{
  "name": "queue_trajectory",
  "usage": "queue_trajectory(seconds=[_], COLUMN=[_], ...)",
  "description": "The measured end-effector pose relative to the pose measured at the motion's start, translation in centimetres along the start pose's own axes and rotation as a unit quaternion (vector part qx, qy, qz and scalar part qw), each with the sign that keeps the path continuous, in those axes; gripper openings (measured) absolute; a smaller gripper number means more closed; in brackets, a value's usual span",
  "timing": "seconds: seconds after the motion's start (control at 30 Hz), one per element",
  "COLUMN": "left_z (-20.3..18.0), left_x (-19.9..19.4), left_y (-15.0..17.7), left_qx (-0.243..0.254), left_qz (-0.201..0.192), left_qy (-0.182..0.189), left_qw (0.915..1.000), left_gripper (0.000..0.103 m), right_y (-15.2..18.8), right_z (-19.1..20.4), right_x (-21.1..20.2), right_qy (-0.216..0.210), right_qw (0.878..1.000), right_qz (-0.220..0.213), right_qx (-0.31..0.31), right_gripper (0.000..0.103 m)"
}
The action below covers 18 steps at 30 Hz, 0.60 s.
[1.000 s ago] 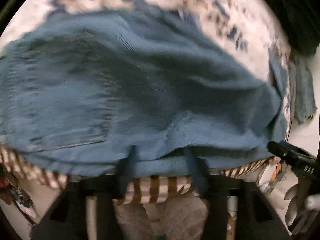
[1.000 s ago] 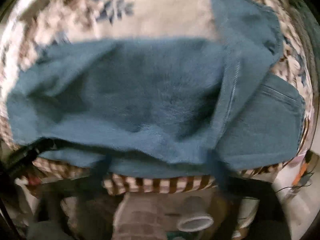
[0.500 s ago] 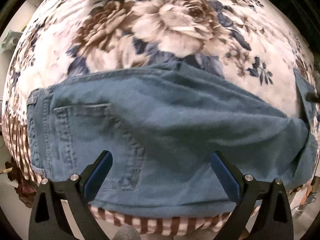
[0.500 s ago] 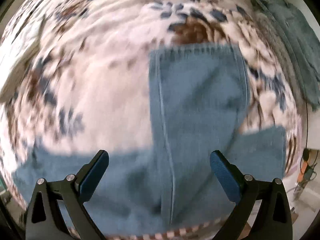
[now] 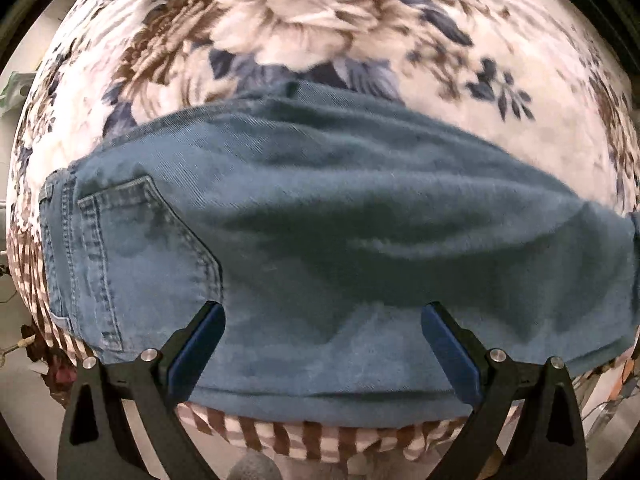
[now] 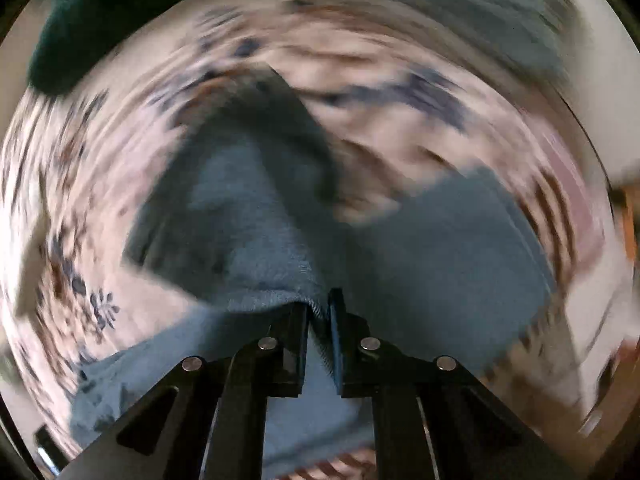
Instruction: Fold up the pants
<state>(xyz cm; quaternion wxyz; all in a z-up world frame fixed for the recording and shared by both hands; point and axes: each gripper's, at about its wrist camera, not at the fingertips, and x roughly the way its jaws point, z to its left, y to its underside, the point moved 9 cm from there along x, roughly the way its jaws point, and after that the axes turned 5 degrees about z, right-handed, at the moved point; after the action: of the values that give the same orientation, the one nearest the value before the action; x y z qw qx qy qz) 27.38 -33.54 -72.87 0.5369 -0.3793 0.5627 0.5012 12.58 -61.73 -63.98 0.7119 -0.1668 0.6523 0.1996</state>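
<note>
Left hand-held gripper (image 5: 322, 344) hovering released over pants (image 5: 320, 240) on floral blanket (image 5: 320, 20); right hand-held gripper (image 6: 318, 312) apparently pinching a raised fold, view blurred.

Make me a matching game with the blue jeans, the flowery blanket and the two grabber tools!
Things:
1. blue denim jeans
2. floral cream-and-brown blanket
3. left tool
4. right tool

States:
A. wide open, holding nothing
B. lying under the denim
C. pinched shut on a fabric edge
D. spread out, back pocket showing

Pairs: 1-D, 2-B, 3-A, 4-C
</note>
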Motion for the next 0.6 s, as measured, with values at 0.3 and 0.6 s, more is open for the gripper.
queue_trajectory(seconds=[0.3,0.6], left_z=[-6.3,-11.3], left_x=[1.5,1.6], left_y=[0.7,0.5], left_qx=[0.042,0.059], left_qz=[0.003,-0.005], left_qy=[-0.015,-0.021], left_qw=[0.9990,0.9980], left_gripper=[0.100,0.100], right_y=[2.1,-1.2], right_z=[-13.6,-14.5], right_x=[4.7,4.4], right_qy=[-0.150,-0.143], right_qw=[0.964,0.966], right_qz=[0.082,0.032], right_qx=[0.202,0.212], right_gripper=[0.028,0.002])
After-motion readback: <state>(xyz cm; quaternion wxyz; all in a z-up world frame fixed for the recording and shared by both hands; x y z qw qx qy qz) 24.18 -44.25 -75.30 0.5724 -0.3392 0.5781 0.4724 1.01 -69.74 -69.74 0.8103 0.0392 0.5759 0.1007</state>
